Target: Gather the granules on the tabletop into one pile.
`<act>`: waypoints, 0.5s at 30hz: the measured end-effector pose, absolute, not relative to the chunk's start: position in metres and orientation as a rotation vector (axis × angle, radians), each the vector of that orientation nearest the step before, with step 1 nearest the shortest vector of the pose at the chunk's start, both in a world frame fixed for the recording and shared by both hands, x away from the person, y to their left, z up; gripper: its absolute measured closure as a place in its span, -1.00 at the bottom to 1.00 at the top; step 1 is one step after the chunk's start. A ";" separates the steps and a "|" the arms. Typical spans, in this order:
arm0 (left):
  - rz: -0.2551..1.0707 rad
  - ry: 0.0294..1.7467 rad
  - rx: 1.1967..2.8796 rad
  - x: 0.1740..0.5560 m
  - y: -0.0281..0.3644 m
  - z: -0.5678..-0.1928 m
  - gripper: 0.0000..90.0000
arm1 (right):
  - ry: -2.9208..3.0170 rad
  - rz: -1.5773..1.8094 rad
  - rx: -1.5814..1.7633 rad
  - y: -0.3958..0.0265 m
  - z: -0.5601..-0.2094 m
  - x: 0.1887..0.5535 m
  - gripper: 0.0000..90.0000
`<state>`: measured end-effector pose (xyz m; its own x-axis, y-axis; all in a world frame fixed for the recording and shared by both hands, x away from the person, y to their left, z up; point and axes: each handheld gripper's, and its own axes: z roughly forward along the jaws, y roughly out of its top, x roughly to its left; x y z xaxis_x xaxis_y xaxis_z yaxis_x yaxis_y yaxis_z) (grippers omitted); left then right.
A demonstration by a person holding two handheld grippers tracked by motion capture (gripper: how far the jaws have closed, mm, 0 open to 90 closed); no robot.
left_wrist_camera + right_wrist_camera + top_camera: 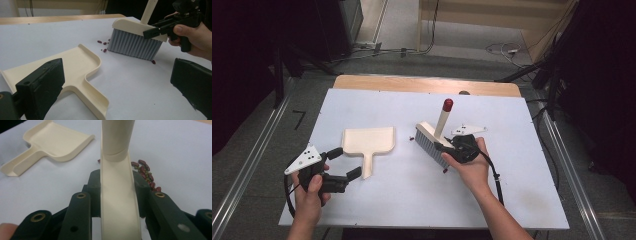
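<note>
Right gripper (443, 148) — jaws clamped on the brush (433, 144) head, bristles on the desk (512, 150) beside red beans (105, 50). Left gripper (344, 162) — jaws apart, astride the dustpan (369, 140) handle.

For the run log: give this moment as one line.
right gripper: shut on brush | left gripper: open by dustpan | beans: beside bristles

Cream hand brush (432, 140) with grey bristles and red-tipped handle, standing bristles-down mid-table among scattered red beans (146, 173); cream dustpan (368, 141) lying flat, well apart, leftward.
</note>
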<state>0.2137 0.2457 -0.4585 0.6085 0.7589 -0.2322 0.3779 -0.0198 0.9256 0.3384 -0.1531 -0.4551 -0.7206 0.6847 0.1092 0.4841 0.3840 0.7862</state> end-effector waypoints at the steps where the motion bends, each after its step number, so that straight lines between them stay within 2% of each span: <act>1: 0.397 0.962 1.630 0.214 0.246 -0.458 -1.00 | 2.402 1.266 1.033 -0.153 -0.453 0.338 0.46; 8: 0.397 0.966 1.625 0.214 0.247 -0.458 -1.00 | 2.373 1.314 1.014 -0.136 -0.438 0.342 0.46; 15: 0.396 0.970 1.623 0.214 0.249 -0.460 -1.00 | 2.372 1.315 1.056 -0.106 -0.448 0.348 0.46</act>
<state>0.2144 0.2488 -0.4597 0.6021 0.7625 -0.2368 0.3796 -0.0123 0.9251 0.3478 -0.1063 -0.4478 -0.7135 0.6871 0.1371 0.4804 0.3374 0.8095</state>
